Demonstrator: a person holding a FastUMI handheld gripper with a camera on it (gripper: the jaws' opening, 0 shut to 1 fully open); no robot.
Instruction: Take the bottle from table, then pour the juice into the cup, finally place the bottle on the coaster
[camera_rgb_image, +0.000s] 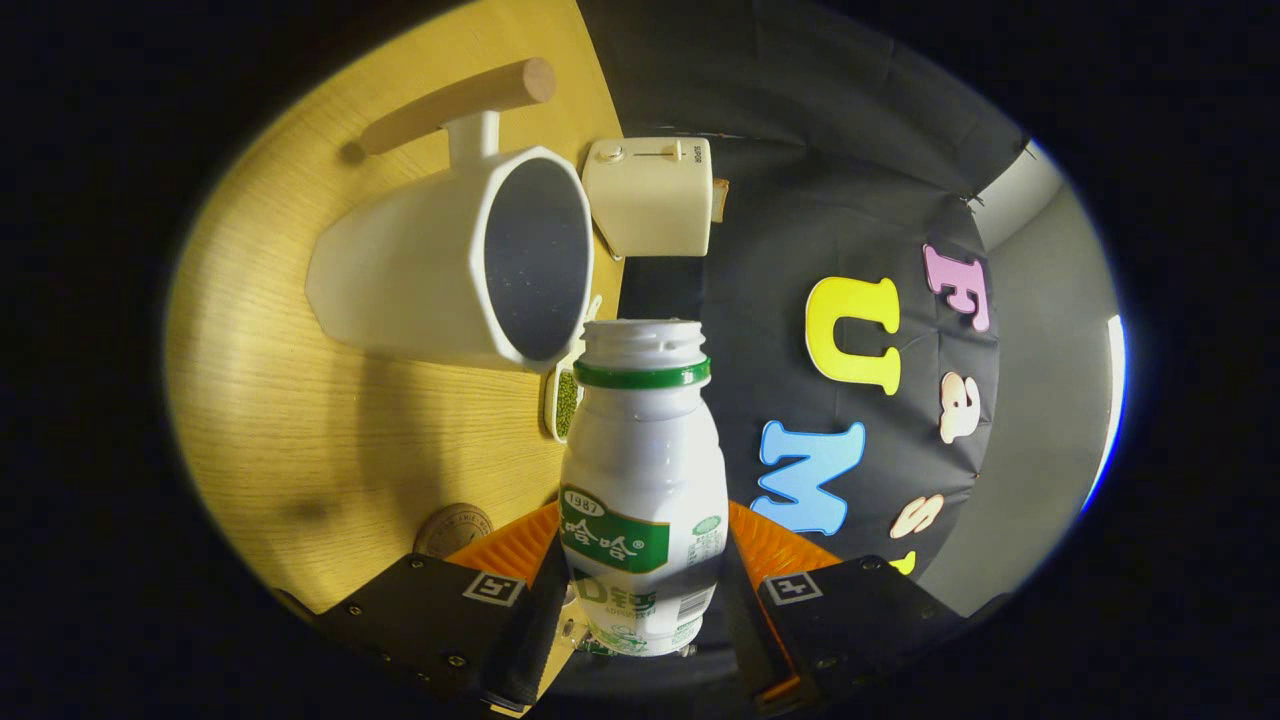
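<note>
Bottle (643, 480) sits clamped between the fingers of the tongs (640, 590), both pads pressed on its lower body around the label band, neck pointing forward. View is rolled sideways: the wooden surface (290, 420) runs along one side, booth wall on the other, so the bottle looks tipped toward the cup (450, 265). Cap is off; open mouth with a green neck ring lies just short of the cup's rim, not yet over the opening.

Handling, as a guess: small thin-walled plastic bottle, light, glossy and a bit slippery, likely to dent if squeezed hard. The waist above the label narrows, so the wide lower body is the sensible grip and that is where the tongs have it. Cup looks like stiff ceramic, heavier, with a wooden handle (455, 103); should stay put while poured into.

Coaster (453, 530), a round disc, peeks out on the surface just beside one finger, partly covered by it. A cream box-shaped appliance (650, 195) stands beyond the cup. A small dish of green stuff (563, 403) is mostly hidden behind the bottle.

Hard to tell: juice level inside the opaque bottle, whether any liquid is flowing, what is in the cup's dark interior. Bottle base is cut off between the fingers.
</note>
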